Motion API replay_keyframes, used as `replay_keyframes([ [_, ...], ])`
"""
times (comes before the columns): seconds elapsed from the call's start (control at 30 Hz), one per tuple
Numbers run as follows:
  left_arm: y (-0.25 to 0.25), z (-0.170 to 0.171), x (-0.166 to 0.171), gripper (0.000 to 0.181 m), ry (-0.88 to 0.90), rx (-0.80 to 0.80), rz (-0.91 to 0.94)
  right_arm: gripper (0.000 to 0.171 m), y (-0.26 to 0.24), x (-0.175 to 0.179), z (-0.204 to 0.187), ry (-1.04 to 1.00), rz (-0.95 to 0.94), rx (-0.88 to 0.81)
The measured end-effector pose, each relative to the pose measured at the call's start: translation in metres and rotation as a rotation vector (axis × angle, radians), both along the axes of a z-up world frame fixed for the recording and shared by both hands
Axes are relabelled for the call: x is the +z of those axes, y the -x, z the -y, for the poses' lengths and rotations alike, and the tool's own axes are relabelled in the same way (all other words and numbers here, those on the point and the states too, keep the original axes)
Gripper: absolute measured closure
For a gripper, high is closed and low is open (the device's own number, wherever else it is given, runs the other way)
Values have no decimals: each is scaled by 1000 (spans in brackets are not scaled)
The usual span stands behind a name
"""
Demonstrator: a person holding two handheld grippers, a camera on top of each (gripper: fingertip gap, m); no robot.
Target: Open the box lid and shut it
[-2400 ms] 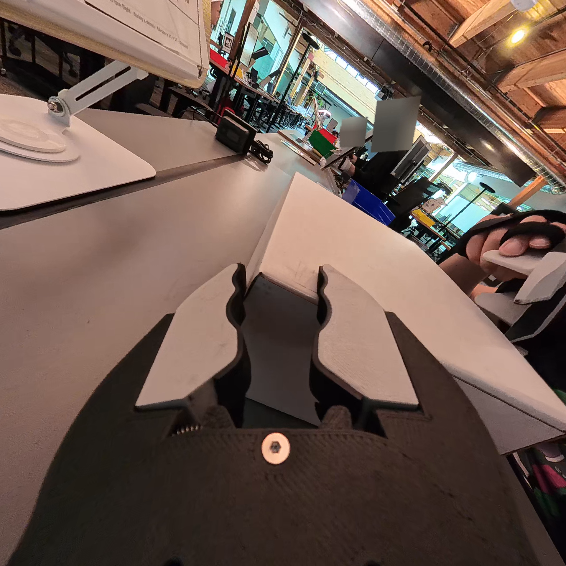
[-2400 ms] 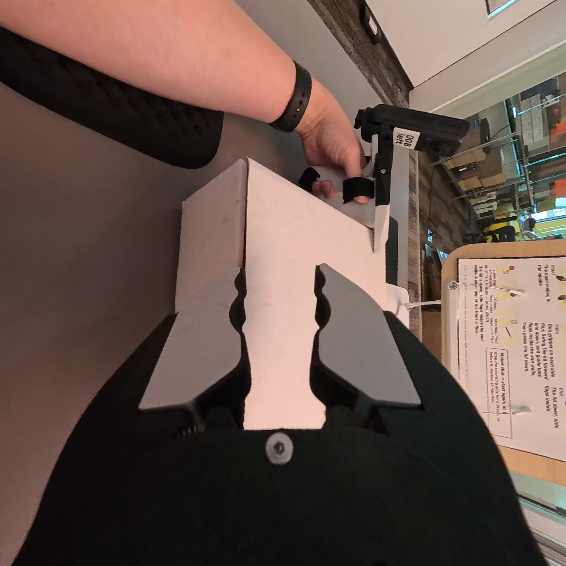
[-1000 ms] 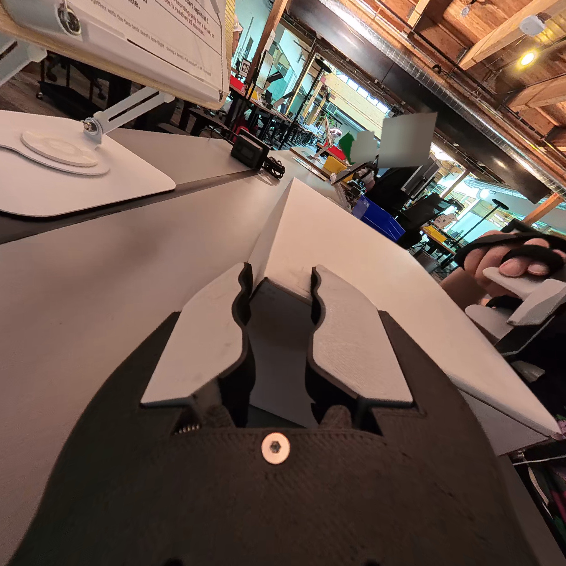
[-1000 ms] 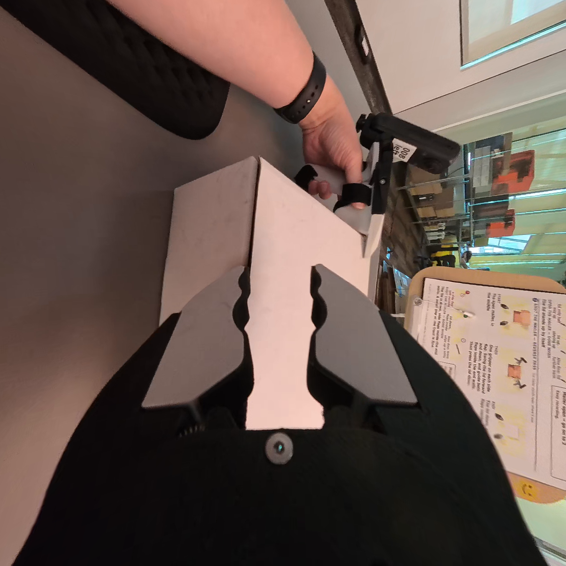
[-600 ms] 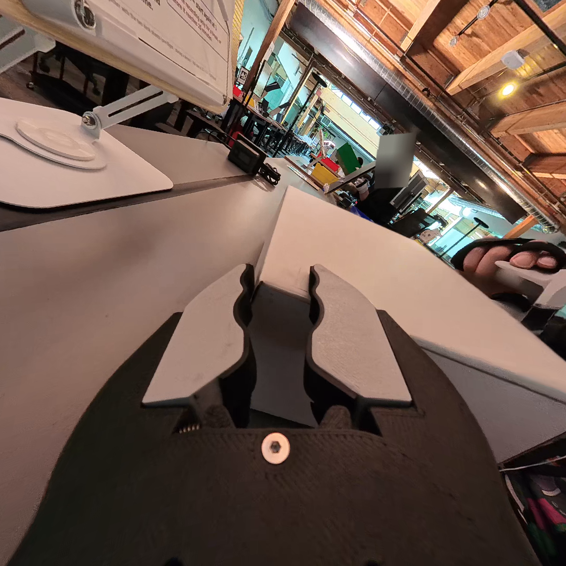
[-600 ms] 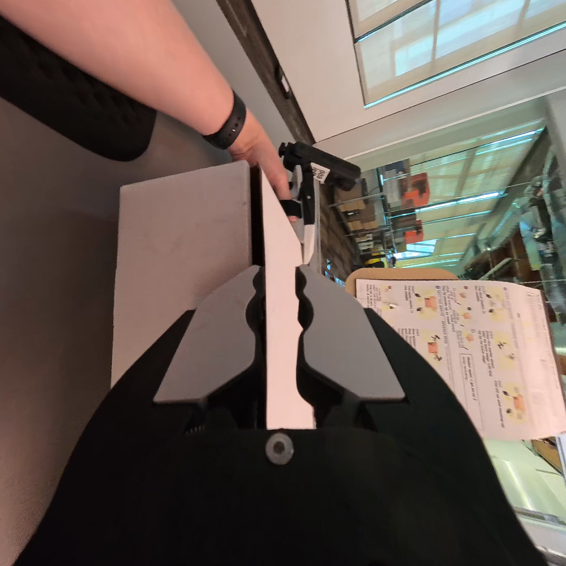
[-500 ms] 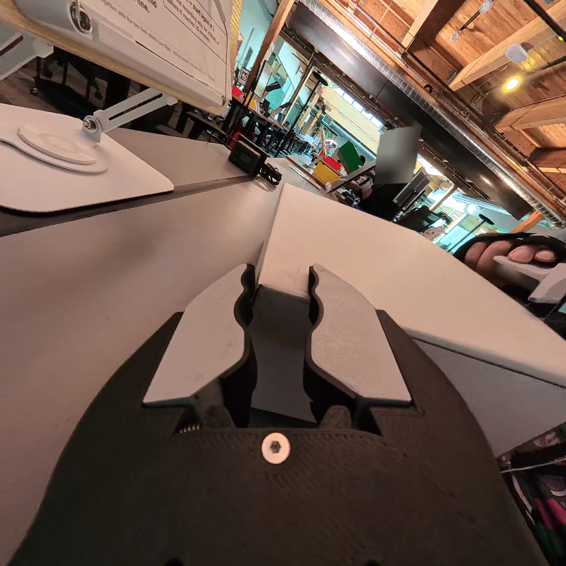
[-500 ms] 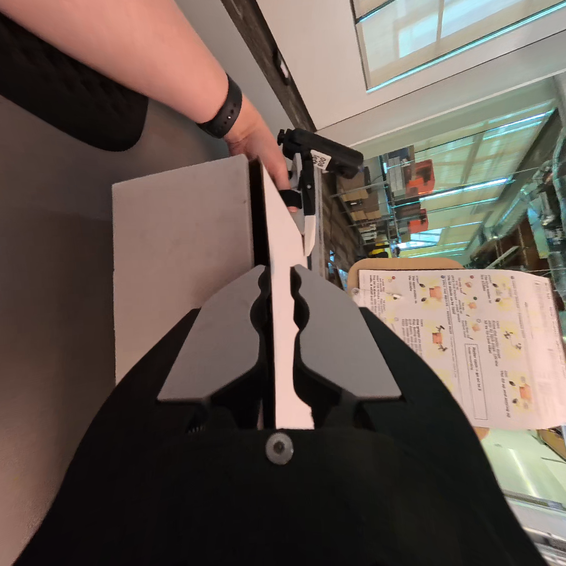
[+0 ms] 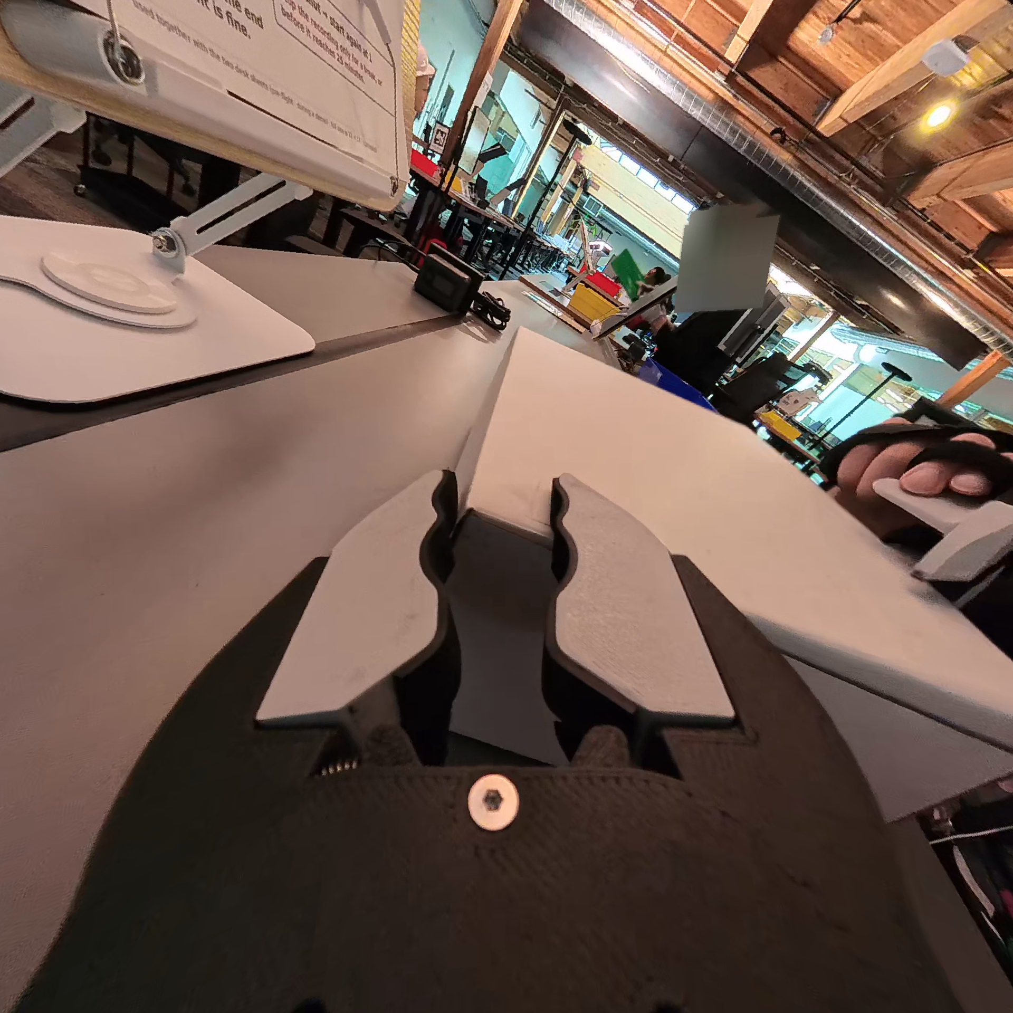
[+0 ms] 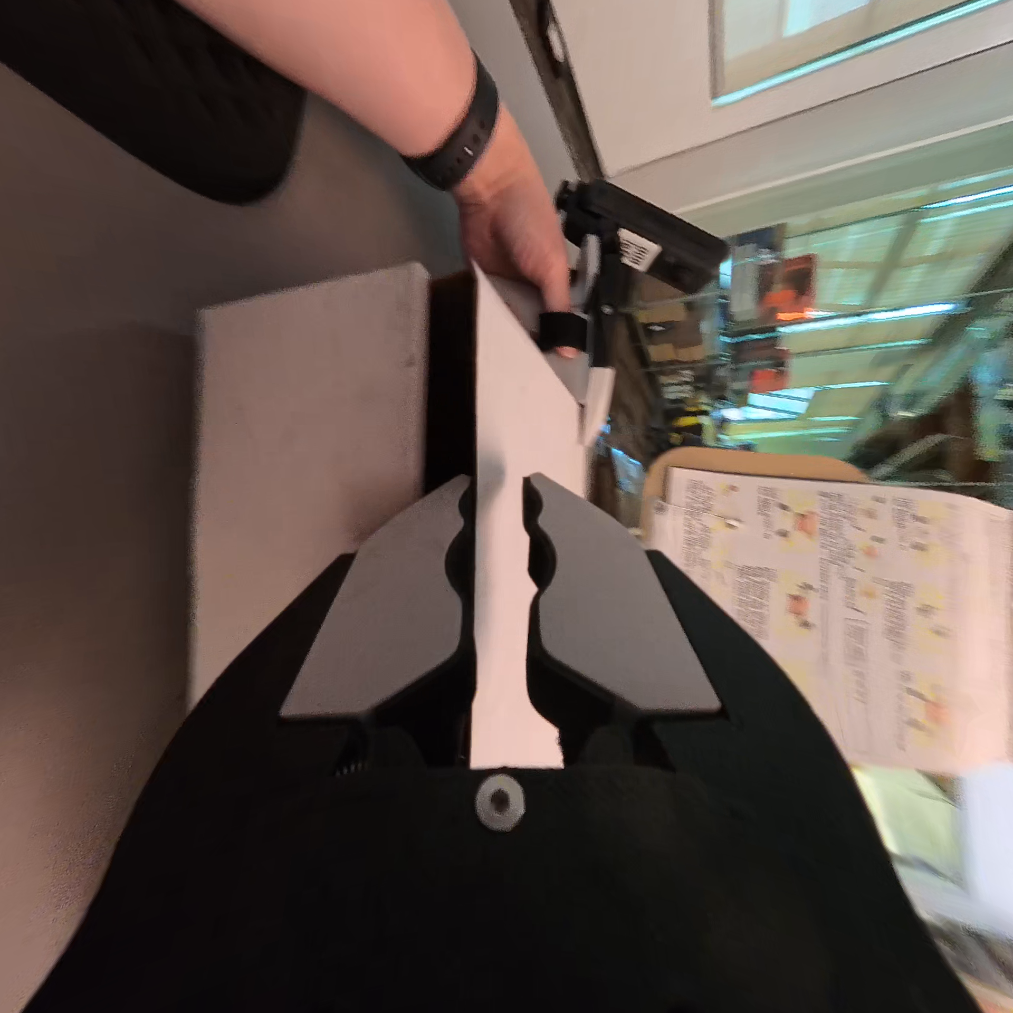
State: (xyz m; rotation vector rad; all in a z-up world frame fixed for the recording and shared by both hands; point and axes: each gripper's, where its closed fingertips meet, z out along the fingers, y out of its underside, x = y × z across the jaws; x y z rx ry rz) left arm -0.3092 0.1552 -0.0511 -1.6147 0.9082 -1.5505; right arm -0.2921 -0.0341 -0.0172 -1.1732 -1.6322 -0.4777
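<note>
A white box lies on the grey table [image 9: 164, 521]. Its lid [image 9: 658, 493] is tilted up off the box body [image 9: 849, 734]. In the right wrist view the lid [image 10: 515, 416] stands off the body [image 10: 312, 411] with a dark gap between them. My right gripper [image 10: 496, 482] is shut on the lid's free edge. It also shows in the left wrist view [image 9: 959, 548], held by a hand. My left gripper [image 9: 499, 488] is open, its fingers lying over the box's end wall at a corner. It shows in the right wrist view [image 10: 595, 394] past the lid's far end.
An instruction board [image 9: 246, 82] on a white stand with a flat base [image 9: 137, 329] stands at the back left of the table. It also shows in the right wrist view [image 10: 822, 603]. A small black device [image 9: 447, 279] sits behind the box. A person's forearm [image 10: 329, 82] reaches over the table.
My right gripper has closed on the lid's edge. The lid has swung away from the box body and the dark gap has widened. My left gripper stays open at the box's end.
</note>
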Motion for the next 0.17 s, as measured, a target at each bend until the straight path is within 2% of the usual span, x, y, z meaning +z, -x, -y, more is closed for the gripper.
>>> replay_keyframes([
  [0.03,-1,1,0,150,0,-7,0,157,-2,3,-5,-74,22,-17],
  [0.1,-2,1,1,150,12,-7,3,167,-1,6,-8,-154,34,-6],
  [0.17,-4,4,2,151,10,-23,11,165,-5,3,-12,-138,42,-32],
])
